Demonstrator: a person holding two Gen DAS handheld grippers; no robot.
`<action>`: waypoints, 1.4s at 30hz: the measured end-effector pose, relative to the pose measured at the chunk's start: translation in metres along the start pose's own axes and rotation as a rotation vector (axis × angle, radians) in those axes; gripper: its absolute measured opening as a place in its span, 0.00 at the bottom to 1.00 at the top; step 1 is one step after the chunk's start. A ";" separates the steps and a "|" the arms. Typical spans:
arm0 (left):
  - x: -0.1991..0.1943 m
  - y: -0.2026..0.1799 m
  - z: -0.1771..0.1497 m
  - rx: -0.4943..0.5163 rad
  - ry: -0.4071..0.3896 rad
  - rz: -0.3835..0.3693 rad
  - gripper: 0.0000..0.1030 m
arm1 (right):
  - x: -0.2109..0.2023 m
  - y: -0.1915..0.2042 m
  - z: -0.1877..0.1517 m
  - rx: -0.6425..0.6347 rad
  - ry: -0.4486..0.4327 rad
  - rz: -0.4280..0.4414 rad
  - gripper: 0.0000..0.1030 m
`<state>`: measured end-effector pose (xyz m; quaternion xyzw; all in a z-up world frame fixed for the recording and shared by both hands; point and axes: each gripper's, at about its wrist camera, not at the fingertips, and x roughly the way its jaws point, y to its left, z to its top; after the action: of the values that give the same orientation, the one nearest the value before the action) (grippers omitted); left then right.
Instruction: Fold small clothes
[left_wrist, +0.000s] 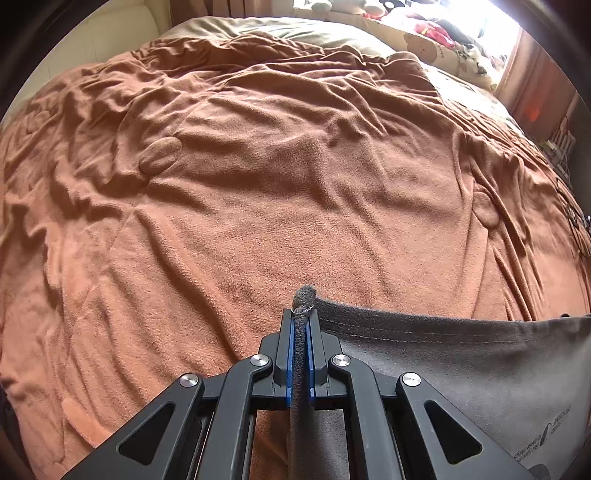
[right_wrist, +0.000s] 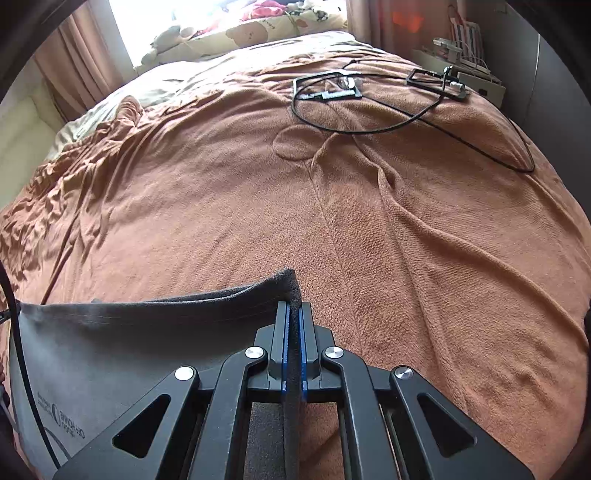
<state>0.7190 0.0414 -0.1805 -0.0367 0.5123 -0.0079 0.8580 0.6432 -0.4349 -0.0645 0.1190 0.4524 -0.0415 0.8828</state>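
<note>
A dark grey garment with small white print hangs stretched between my two grippers above the bed. My left gripper is shut on its left corner, and the cloth runs off to the right. My right gripper is shut on the other corner of the garment, and the cloth runs off to the left. The hem is taut between them. The lower part of the garment is hidden below the frames.
An orange-brown fleece blanket covers the bed, wrinkled at the far left. Two black frames with cables lie on the blanket at the far right. Pillows and soft toys sit by the bright window.
</note>
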 end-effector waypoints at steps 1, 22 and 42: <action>0.004 -0.002 -0.001 0.004 0.025 -0.008 0.06 | 0.004 0.002 0.001 -0.006 0.016 -0.003 0.01; -0.115 0.019 -0.048 -0.029 -0.053 -0.049 0.61 | -0.109 -0.021 -0.048 0.044 -0.027 0.099 0.64; -0.183 0.046 -0.180 -0.120 -0.028 -0.136 0.61 | -0.196 -0.056 -0.146 0.164 -0.027 0.202 0.64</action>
<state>0.4724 0.0869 -0.1085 -0.1226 0.4962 -0.0349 0.8588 0.4024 -0.4591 0.0022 0.2351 0.4215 0.0093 0.8758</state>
